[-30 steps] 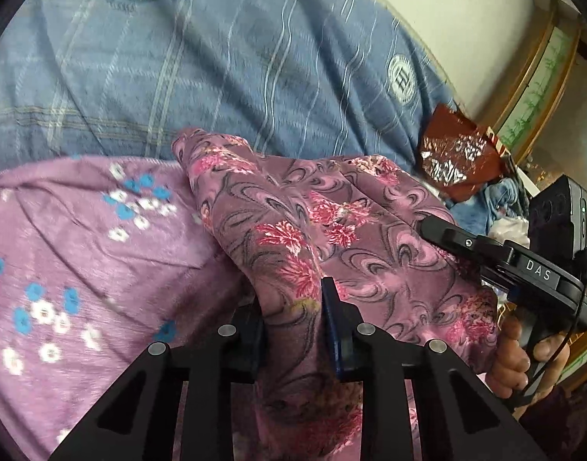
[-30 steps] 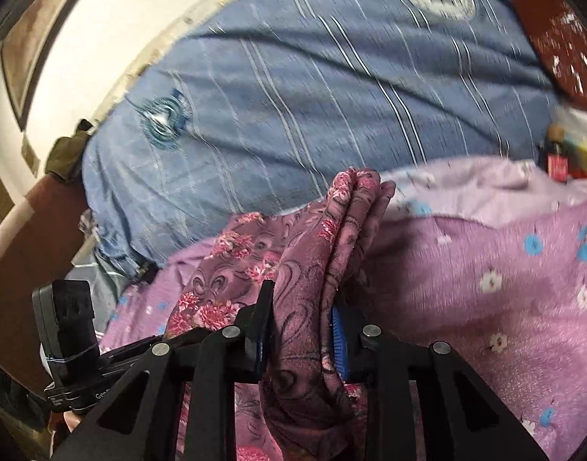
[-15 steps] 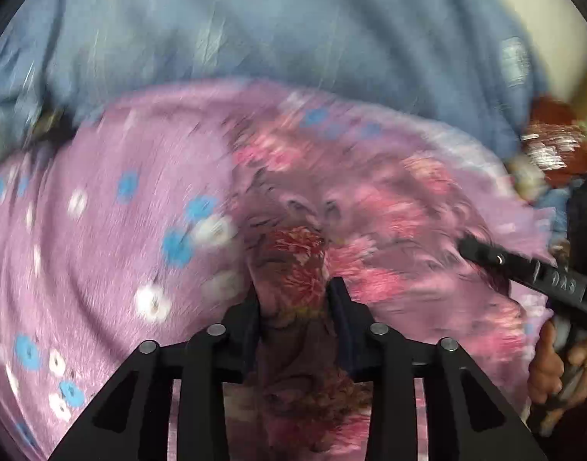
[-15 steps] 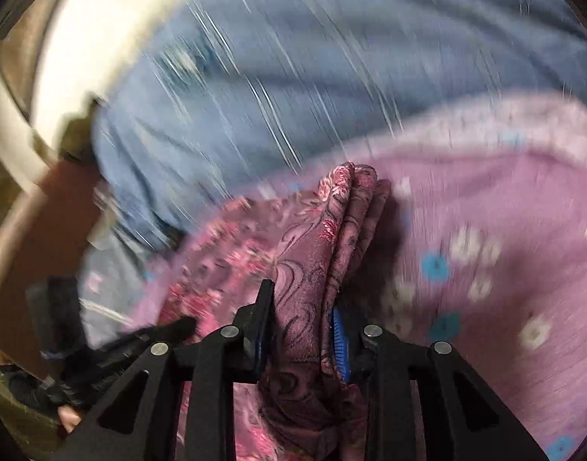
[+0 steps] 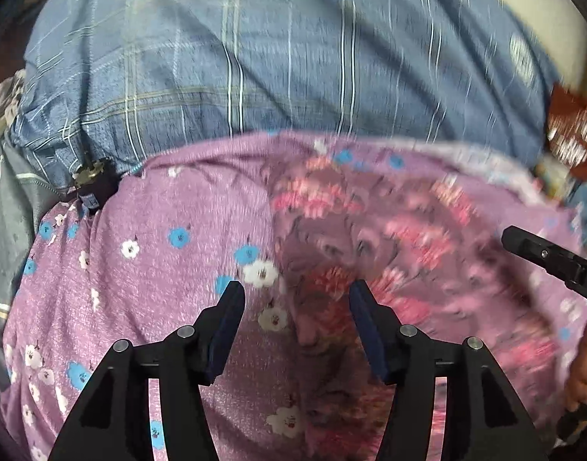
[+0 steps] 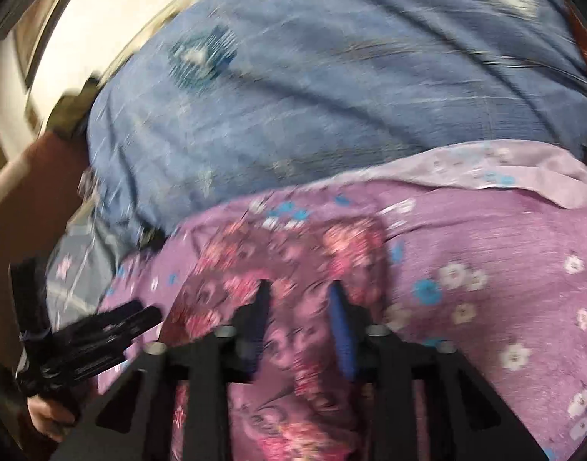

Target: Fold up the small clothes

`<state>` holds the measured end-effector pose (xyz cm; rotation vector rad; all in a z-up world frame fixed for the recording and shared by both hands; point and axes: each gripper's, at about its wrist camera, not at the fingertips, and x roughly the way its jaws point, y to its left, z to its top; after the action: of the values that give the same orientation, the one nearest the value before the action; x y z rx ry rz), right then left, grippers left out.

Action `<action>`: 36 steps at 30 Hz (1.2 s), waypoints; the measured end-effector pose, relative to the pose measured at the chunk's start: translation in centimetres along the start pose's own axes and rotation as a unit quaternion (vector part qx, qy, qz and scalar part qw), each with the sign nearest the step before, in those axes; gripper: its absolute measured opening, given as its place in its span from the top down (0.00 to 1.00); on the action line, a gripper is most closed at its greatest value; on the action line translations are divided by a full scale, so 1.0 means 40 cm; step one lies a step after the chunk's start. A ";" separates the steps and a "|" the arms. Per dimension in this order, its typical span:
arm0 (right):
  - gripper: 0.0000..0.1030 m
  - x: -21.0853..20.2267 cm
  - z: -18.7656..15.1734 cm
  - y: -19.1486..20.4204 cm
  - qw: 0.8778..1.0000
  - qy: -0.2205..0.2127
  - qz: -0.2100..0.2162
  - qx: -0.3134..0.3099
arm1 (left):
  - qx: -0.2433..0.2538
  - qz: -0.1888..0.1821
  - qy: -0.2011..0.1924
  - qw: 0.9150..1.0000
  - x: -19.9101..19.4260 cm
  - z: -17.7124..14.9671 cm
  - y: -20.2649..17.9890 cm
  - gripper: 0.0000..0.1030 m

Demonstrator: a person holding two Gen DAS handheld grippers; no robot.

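A maroon floral garment (image 5: 389, 230) lies spread on a purple flowered cloth (image 5: 158, 253). My left gripper (image 5: 296, 303) hovers over its left edge. Its jaws are opening wide, with that edge lying loose between them and the pads off it. In the right wrist view the same garment (image 6: 293, 246) runs between the fingers of my right gripper (image 6: 298, 297). Those jaws are closing and cloth fills the gap between the blue pads. Each view shows the other gripper at its edge, the right one (image 5: 554, 261) and the left one (image 6: 101, 330). Both views are blurred.
A blue plaid bedcover (image 5: 274, 69) stretches behind the purple cloth (image 6: 485, 249). A red foil bag (image 5: 574, 130) sits at the far right. A small dark object (image 5: 95, 184) lies at the purple cloth's left corner. A pale wall (image 6: 101, 19) rises behind.
The garment hung bunched in both grippers and now lies flat on the purple cloth. The left jaws have opened off it. Both grippers have moved forward and tipped down.
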<state>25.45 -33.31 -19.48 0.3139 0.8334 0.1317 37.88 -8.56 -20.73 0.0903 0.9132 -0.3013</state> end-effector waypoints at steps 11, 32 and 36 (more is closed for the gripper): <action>0.73 0.011 -0.033 -0.020 1.000 0.015 -0.017 0.018 | -0.028 0.023 -0.021 0.999 -0.065 0.008 -0.028 0.39; 0.44 -0.519 -0.168 0.253 0.982 -0.124 -0.134 -0.056 | -0.020 0.156 -0.189 0.969 -0.777 -0.312 -0.159 0.18; 0.43 -0.573 -0.197 0.295 0.980 -0.130 -0.129 -0.071 | -0.019 0.163 -0.210 0.964 -0.874 -0.358 -0.174 0.16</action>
<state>4.36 -25.85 -4.43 0.0838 0.5945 -0.0922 4.86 -4.62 -1.52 0.1340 0.4701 0.0072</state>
